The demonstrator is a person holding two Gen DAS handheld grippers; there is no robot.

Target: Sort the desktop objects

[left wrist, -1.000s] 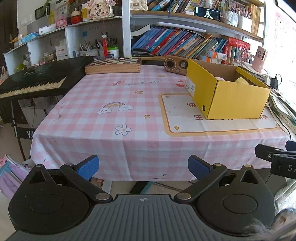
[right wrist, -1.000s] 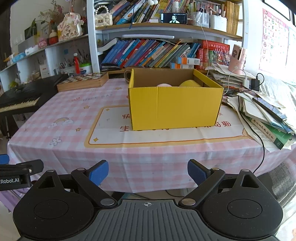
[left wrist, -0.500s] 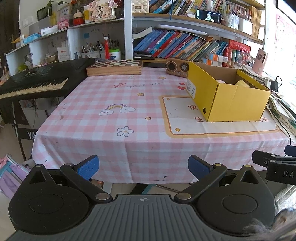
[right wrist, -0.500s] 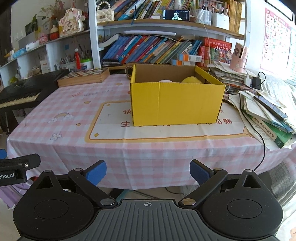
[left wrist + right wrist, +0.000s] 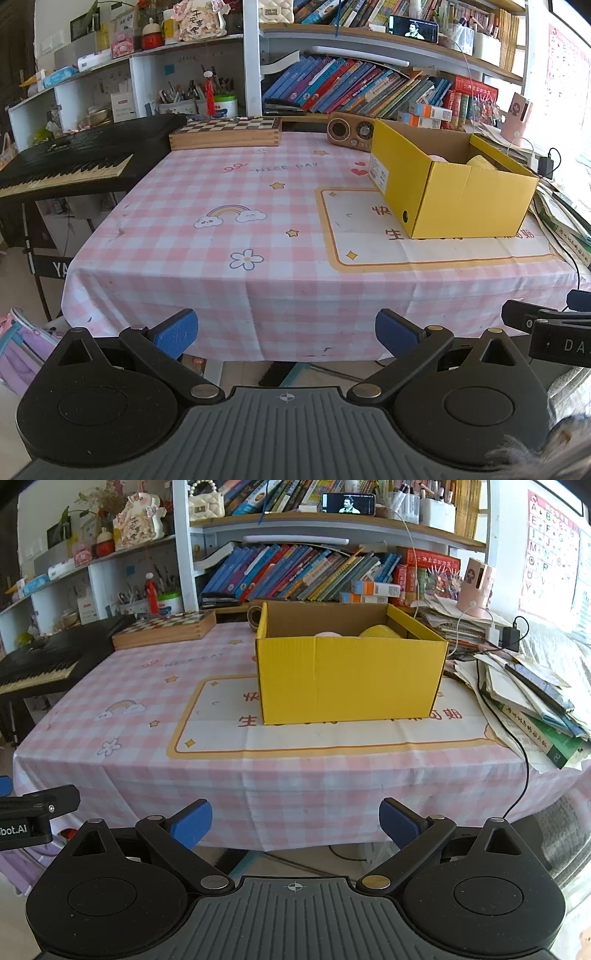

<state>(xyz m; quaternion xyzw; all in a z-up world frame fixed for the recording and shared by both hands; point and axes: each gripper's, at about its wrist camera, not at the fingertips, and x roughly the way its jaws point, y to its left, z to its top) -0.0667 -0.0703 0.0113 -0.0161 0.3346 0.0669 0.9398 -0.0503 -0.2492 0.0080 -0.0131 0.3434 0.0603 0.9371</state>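
Observation:
A yellow cardboard box [image 5: 349,679] [image 5: 458,188] stands open on the pink checked tablecloth [image 5: 229,229] [image 5: 147,716]. Over its rim show a pale pink thing [image 5: 328,634] and a yellow thing [image 5: 378,632] [image 5: 480,162]. My left gripper [image 5: 286,328] hangs open in front of the table's near edge, nothing between its blue pads. My right gripper [image 5: 295,821] is open too, empty, facing the box from off the table's front edge. Part of the right gripper [image 5: 546,328] shows at the right edge of the left wrist view.
A wooden chessboard box [image 5: 227,133] and a small wooden radio [image 5: 349,133] sit at the table's back. A black keyboard [image 5: 66,166] stands to the left. Stacked papers and books [image 5: 524,690] with a black cable [image 5: 517,738] crowd the right side. Bookshelves [image 5: 314,572] rise behind.
Both views have drawn back and lifted slightly, so the table sits a little further away. The right gripper's jaws stand a touch wider than a second ago.

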